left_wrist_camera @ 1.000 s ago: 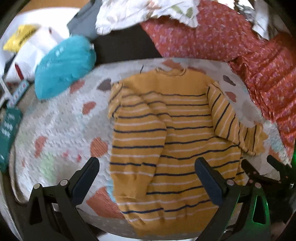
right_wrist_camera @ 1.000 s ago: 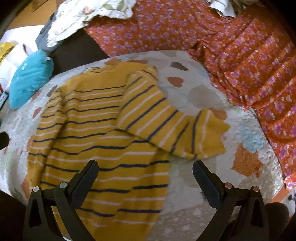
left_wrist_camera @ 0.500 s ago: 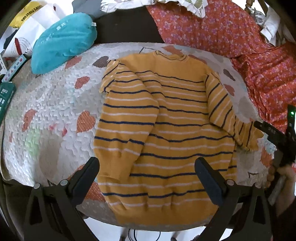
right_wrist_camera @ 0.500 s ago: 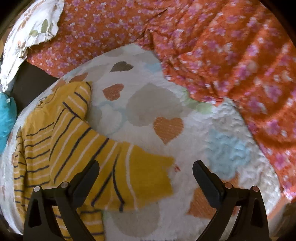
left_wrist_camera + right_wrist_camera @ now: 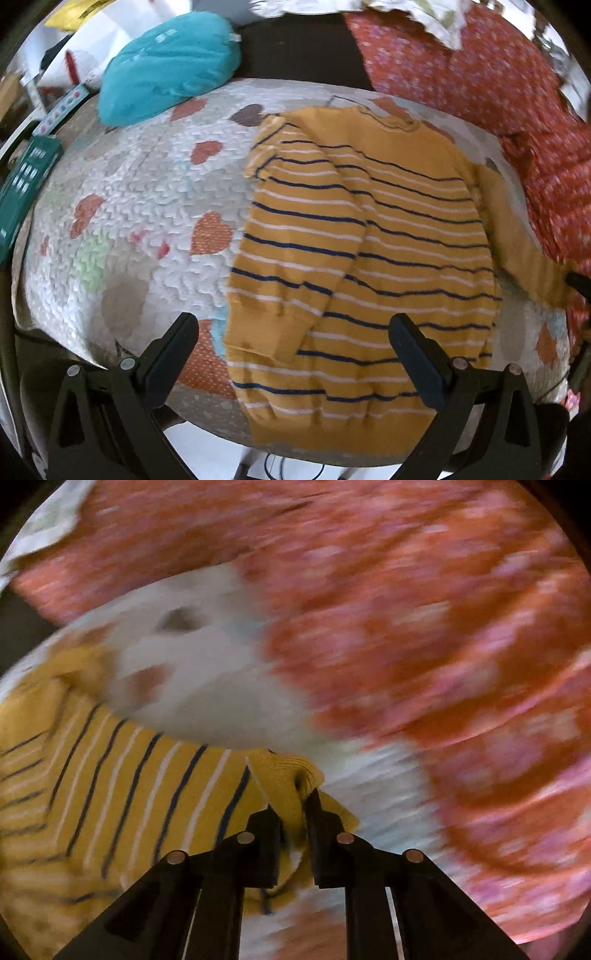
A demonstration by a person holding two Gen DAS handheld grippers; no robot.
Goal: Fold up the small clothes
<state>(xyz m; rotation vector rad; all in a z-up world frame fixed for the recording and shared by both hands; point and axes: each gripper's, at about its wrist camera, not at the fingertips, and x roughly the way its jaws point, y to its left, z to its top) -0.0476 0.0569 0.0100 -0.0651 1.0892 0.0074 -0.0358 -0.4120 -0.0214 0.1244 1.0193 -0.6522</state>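
Sweater [image 5: 373, 236]: lies flat on the heart-print quilt [image 5: 147, 206], one sleeve already folded across. Right tongs [image 5: 295, 812] are closing, pinching the other sleeve's cuff [image 5: 291, 775]; left tongs [image 5: 295, 347] stand wide, empty. Next, presumably: carry that cuff across the chest.

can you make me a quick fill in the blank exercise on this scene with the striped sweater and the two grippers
1. The mustard-yellow knit sweater has navy and ____ stripes.
2. The right gripper is closing on the sweater's ____.
3. The left gripper holds ____.
4. The teal cushion lies beside the white quilt printed with ____ shapes.

Missing words: white; sleeve cuff; nothing; heart
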